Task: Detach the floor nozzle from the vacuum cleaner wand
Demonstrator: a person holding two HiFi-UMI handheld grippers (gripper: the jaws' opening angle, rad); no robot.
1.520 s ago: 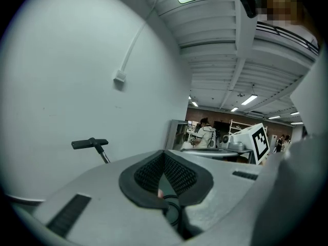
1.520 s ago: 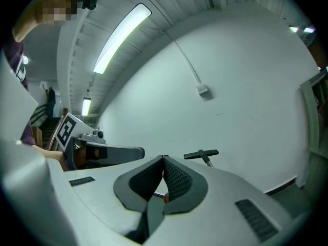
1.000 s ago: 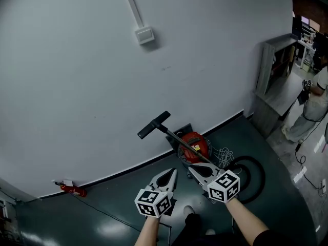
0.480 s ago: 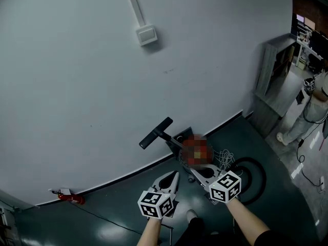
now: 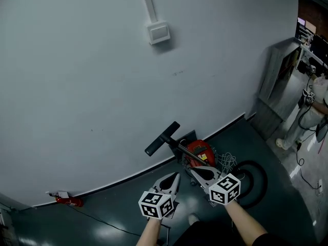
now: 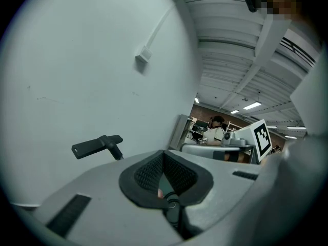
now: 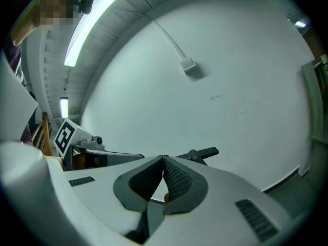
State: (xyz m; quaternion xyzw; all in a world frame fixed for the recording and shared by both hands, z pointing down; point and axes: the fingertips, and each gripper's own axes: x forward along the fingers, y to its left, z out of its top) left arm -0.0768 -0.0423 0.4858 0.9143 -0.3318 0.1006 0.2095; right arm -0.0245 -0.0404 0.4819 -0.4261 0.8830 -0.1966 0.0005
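Your left tongs (image 5: 176, 176) and right tongs (image 5: 191, 169), both pressed together and empty, hover short of the vacuum cleaner (image 5: 201, 151) on the floor (image 5: 118, 209). The floor nozzle (image 5: 162, 138) sits still attached to its wand (image 5: 183, 149), raised against the wall (image 5: 92, 86). Detachment not yet begun.
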